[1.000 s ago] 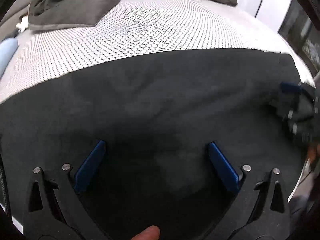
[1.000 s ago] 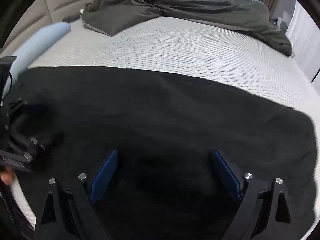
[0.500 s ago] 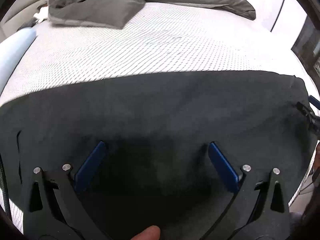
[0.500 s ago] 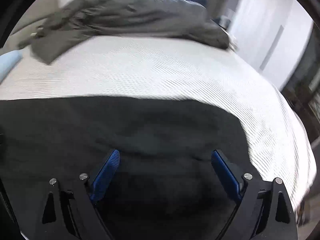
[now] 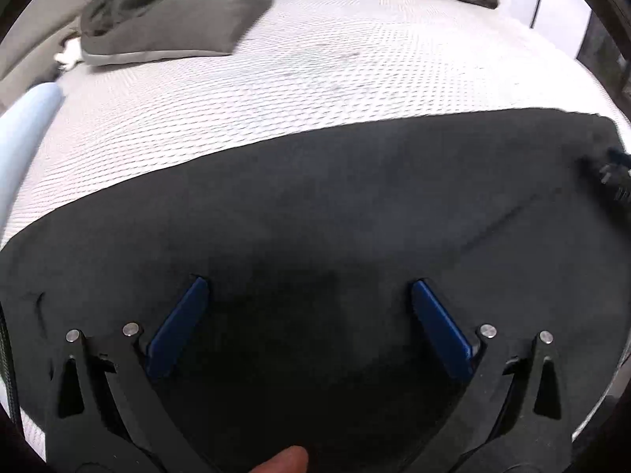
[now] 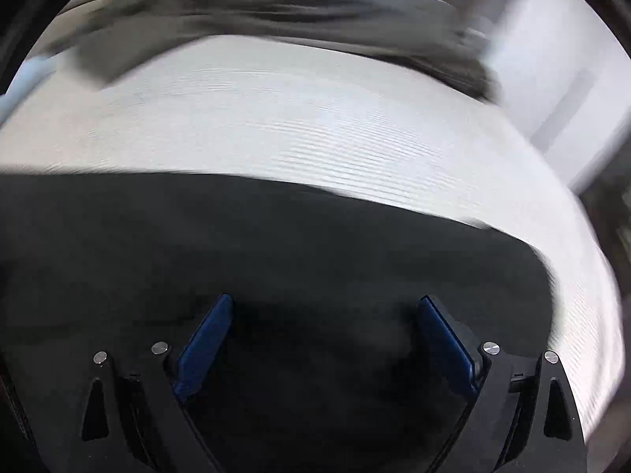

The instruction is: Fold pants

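Black pants point(image 5: 315, 205) spread flat across the near part of the white textured mattress point(image 5: 315, 79), far edge straight, cloth smooth but for 1 faint diagonal crease toward the right. Compared with 1 s ago: both cameras higher and farther back, more mattress exposed beyond the cloth, right view now streaked with motion blur and swung toward the garment's right end. Probably a smoothing pass done and repositioning for the next fold. Left gripper point(image 5: 311, 287) spread wide above the cloth, grasping nothing; right gripper point(image 6: 325, 303) likewise wide apart and empty. Only in the left view: crisp mattress weave, grey duvet point(image 5: 177, 12) heaped at the far side, pale blue bolster point(image 5: 23, 126), a fingertip point(image 5: 284, 463) at the bottom edge, a dark blur at the right rim, perhaps the other tool. Only in the right view: the pants' rounded right end point(image 6: 532, 276) against bare mattress.
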The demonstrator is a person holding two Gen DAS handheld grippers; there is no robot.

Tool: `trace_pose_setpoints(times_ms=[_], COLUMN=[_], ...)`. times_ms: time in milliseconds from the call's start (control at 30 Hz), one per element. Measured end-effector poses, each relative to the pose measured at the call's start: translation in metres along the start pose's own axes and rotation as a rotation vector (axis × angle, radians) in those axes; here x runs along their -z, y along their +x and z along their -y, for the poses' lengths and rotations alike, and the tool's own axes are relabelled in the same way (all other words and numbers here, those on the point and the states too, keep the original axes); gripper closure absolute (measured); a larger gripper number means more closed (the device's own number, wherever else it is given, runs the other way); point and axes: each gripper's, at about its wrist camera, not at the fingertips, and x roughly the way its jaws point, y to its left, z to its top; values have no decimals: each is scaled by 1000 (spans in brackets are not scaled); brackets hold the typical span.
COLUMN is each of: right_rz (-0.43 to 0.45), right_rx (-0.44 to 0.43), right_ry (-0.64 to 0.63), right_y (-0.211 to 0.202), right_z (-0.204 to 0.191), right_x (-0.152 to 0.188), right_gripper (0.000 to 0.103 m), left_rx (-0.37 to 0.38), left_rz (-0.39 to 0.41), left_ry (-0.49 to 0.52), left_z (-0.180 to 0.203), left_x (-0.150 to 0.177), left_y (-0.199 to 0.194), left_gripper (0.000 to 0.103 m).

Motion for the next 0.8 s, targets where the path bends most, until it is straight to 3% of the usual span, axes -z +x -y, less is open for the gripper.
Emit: trace_pose_setpoints(times_ms=[67, 100, 267, 333, 400, 467, 500, 533, 567, 600, 633, 667, 733, 800], right_rz=[-15, -14, 59, 88, 69, 7, -10, -22, -23, -15, 10, 41, 103, 88], right_rx=[63, 22, -270, -432, -510, -567, -637, -739, -800, -834, -849, -833, -750, -566], right_ry=[97, 141, 355, 435, 472, 489, 511, 544, 563, 574, 590, 598, 603, 577], right_y=[2, 3, -14, -7, 13, 30, 41, 58, 65, 73, 75, 71, 60, 47], right_z=[44, 53, 91, 92, 94, 83, 79, 71, 67, 60, 59, 58, 60, 58], right_x=[6, 5, -7, -21, -41, -42, -39, -34, -36, -35, -41, -46, -46, -40], right_gripper=[6, 6, 9, 9, 9, 19, 21, 30, 50, 62, 85, 93, 98, 97], left_rx=[27, 28, 33, 32, 30, 27, 27, 29, 34, 41, 47, 54, 63, 71], left_rz=[-7, -7, -9, -13, -15, -18, -17, -18, -18, -18, -18, -16, -13, -12], left_ry=[-44, -53, -101, -97, -77, -52, -42, -36, -34, -39, -43, -46, -49, -59], left_z=[-9, -12, -17, -14, -15, -13, -12, -12, -12, -14, -19, -20, -25, -27], left_x=[2, 2, 1, 5, 3, 6, 7, 7, 7, 5, -6, -7, -13, -14], left_y=[-3, -4, -10, -13, -9, -10, -11, -11, -11, -9, 2, 2, 8, 8], left_gripper=[0, 1, 1, 1, 1, 1, 1, 1, 1, 1, 1, 1, 1, 1])
